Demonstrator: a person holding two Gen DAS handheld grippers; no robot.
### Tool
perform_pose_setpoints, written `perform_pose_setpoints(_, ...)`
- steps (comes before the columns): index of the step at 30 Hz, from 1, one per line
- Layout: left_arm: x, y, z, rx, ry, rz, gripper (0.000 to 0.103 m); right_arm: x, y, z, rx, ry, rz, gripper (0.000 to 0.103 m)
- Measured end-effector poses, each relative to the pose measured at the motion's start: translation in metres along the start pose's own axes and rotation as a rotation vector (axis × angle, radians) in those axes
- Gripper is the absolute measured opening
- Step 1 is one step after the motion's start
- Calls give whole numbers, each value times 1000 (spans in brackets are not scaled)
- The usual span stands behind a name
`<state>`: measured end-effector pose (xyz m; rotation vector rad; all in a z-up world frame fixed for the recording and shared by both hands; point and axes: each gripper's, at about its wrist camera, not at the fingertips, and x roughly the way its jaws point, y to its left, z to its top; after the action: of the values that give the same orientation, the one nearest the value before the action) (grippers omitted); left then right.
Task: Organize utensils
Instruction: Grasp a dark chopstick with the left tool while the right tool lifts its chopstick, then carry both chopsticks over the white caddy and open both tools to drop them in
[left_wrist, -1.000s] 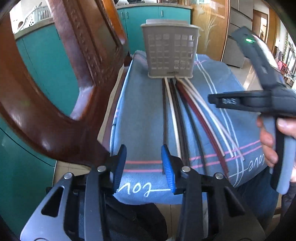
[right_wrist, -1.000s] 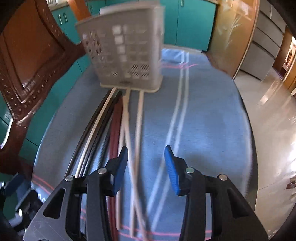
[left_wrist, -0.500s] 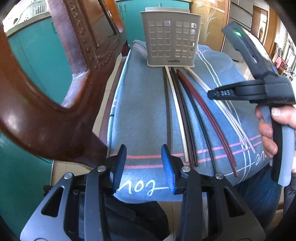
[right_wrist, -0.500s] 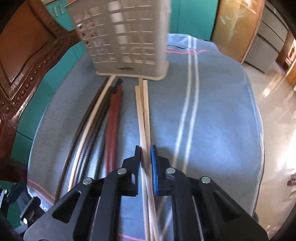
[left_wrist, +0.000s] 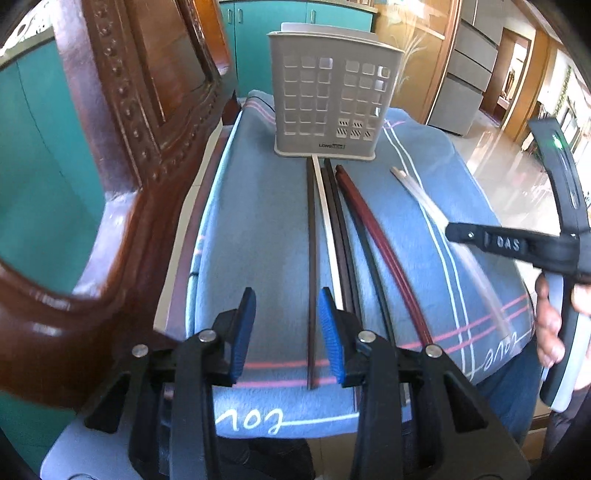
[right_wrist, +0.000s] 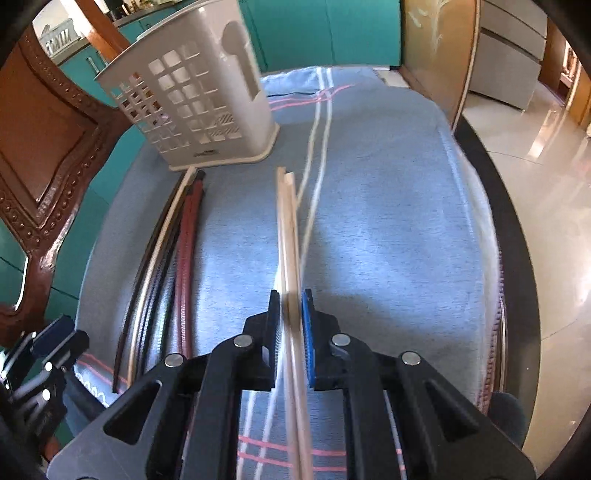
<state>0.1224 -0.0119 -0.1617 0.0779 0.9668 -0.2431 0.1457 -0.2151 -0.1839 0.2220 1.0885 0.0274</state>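
A pair of pale chopsticks (right_wrist: 287, 236) is held between the two blue pads of the right gripper (right_wrist: 291, 332), which is closed tightly on them; the far ends are lifted above the blue towel (right_wrist: 388, 221) and are pointed toward the grey basket (right_wrist: 195, 99), but they are not yet inside it. The left gripper (left_wrist: 286, 332) is held wide open above the near edge of the towel, and nothing is gripped by it. The other chopsticks (left_wrist: 332, 236), dark brown, white, black and red ones, are laid side by side on the towel, with their far ends just beside the foot of the basket. As far as it can be seen through the holes, no utensil is placed in the basket yet, so it is judged that the task is at its beginning: one pair is taken and all the rest is left to be moved. The word "LONG" can be read on a small label at the bottom of the basket, the remaining letters being too small. The letters "DAS" are seen on the arm of the right gripper in the left view, and "love" is written upside down on the towel.
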Motion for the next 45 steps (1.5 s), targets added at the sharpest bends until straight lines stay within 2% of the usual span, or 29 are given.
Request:
perform_pose_setpoints(3, 7, 3, 8, -18, 10, -10, 36, 0, -11, 4, 14, -14, 10, 18)
perform_pose_setpoints(9, 36, 5, 34, -49, 41, -38, 30, 6, -11, 13, -8, -17, 3, 18)
perform_pose_setpoints(16, 80, -6, 50, -33, 107, -22, 30, 22, -22, 20, -13, 10, -39, 18)
perform_pose_setpoints(19, 89, -9, 55, -12, 107, -4, 30, 22, -26, 21, -22, 9, -23, 18)
perform_pose_setpoints(25, 103, -11, 79, 5, 133, 14, 30, 28, -11, 26, -99, -8, -93, 22)
perform_pose_setpoints(28, 114, -15, 95, 21, 149, 37, 34, 33, -4, 33, -121, -11, -112, 27)
perform_pose_setpoints(32, 124, -15, 115, 3, 182, 46, 42, 41, 4, 41, -162, -22, -138, 29)
perform_pose_setpoints(33, 126, -15, 118, -4, 187, 40, 41, 42, 5, 42, -168, -24, -133, 23)
perform_pose_setpoints(34, 127, -14, 119, -6, 186, 34, 35, 42, 4, 43, -168, -22, -116, 6)
perform_pose_setpoints(36, 126, -14, 120, 2, 179, 30, 7, 41, 0, 45, -147, -9, -48, 6)
perform_pose_setpoints(38, 121, -16, 118, -14, 178, 21, 7, 34, -4, 46, -135, -36, -27, 6)
perform_pose_setpoints(40, 109, -12, 119, -34, 139, 2, 7, 17, -5, 47, -143, -82, -25, 6)
perform_pose_setpoints(45, 31, -5, 120, -45, -14, -51, 7, -56, -4, 53, -147, -222, 47, 6)
